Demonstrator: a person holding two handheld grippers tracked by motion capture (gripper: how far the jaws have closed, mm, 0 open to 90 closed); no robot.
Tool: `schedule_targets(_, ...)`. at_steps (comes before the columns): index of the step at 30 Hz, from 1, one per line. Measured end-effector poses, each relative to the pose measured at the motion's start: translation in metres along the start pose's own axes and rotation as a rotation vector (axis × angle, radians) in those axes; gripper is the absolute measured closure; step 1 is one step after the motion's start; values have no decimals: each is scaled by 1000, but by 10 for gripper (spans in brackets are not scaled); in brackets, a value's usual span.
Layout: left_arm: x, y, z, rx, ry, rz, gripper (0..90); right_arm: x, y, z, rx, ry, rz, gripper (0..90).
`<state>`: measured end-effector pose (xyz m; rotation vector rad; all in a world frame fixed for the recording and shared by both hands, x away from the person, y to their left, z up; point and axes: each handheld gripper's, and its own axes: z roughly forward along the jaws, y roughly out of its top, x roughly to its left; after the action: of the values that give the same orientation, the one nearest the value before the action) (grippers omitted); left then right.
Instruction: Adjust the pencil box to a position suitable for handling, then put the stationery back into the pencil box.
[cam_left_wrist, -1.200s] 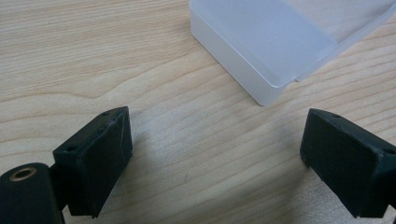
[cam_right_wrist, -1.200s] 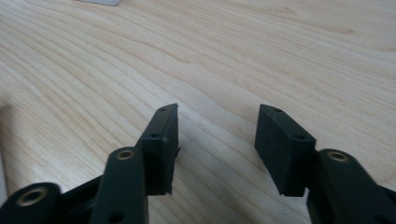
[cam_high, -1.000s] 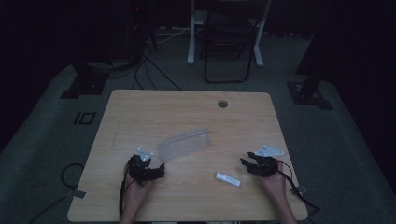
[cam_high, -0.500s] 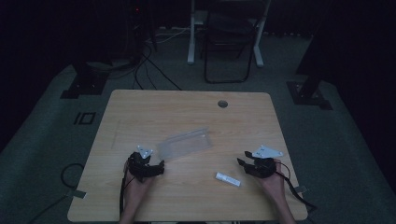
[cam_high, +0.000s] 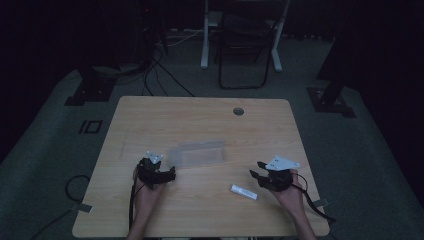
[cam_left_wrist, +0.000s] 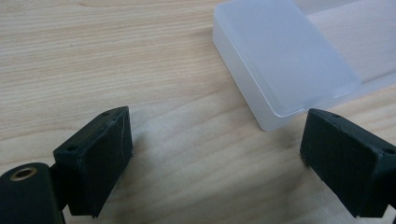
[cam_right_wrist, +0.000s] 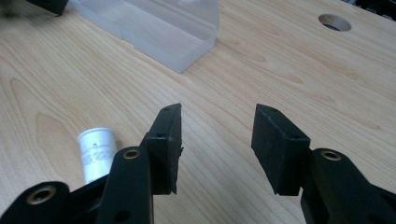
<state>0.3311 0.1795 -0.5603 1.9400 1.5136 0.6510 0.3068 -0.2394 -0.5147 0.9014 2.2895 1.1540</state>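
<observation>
Plastic box between open hand-held grippers, low.

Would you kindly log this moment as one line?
left tongs: open, empty, beside clear box | right tongs: open, empty | white tube: lying on table, untouched

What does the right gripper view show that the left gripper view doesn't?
Right gripper view: a small white tube lying beside its open gripper, and the round cable hole in the tabletop. Left gripper view: its own open gripper, with the right-hand jaw close to the near corner of the box. Both share the frosted plastic box and the wooden table.
</observation>
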Motion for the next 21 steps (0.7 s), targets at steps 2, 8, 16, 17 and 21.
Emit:
schedule_targets(2,1,2,2,1,6,-6,96,2,2,-1,-2,7,-2,531)
schedule_targets(8,5,5,5,0,15,-18,96,4,5,-2,4,40,-8,528)
schedule_targets(16,5,6,6,0,17,-20,97,7,4,-3,28,53,-29,512)
schedule_targets(17,6,6,5,0,16,-19,97,7,4,-3,31,57,-35,506)
schedule_targets(21,6,5,5,1,15,-18,96,9,3,-4,45,67,-39,506)
